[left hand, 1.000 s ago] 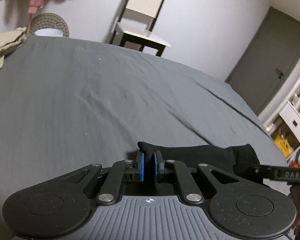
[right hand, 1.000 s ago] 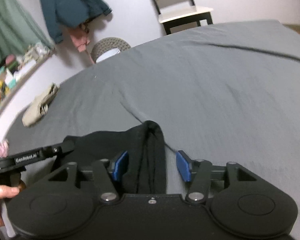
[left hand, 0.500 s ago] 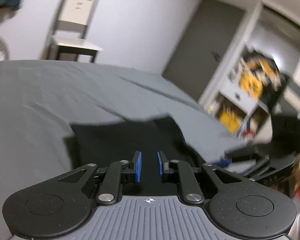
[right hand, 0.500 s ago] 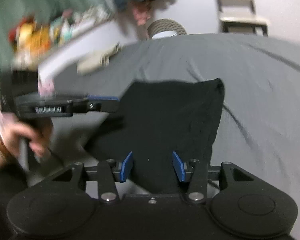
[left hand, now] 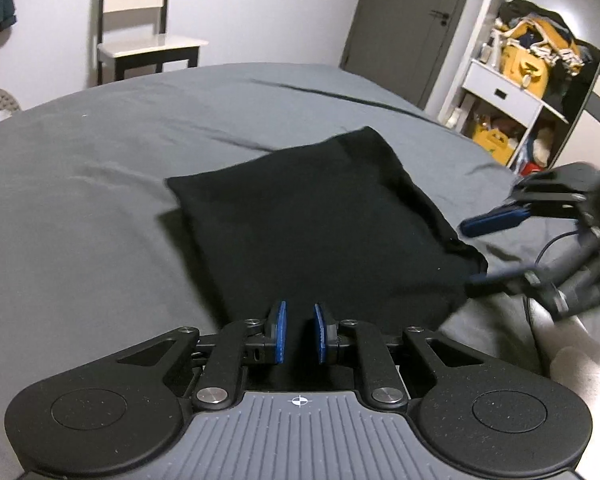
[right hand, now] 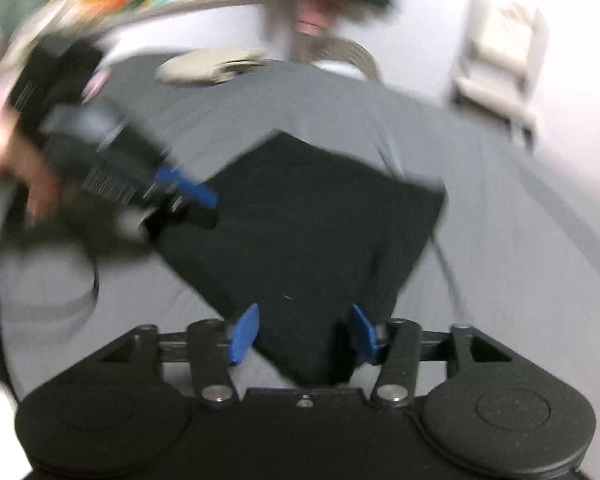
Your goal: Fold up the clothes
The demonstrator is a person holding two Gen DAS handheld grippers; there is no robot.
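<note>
Both tools, the left tool (left hand: 299, 333) and right tool (right hand: 302, 334), now released, leave the black garment (left hand: 320, 220) folded flat on the bed (left hand: 100, 208), where a second ago they gripped it bunched.

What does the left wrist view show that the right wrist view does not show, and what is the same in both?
Only the left wrist view shows the grey door and the white shelf unit full of yellow items.

Only the right wrist view, which is blurred, shows the beige folded garment at the far edge of the bed and the person's hand holding the left hand-held gripper.

Both show the black folded garment lying on the grey bed sheet, the chair by the wall, and both hand-held grippers open.
</note>
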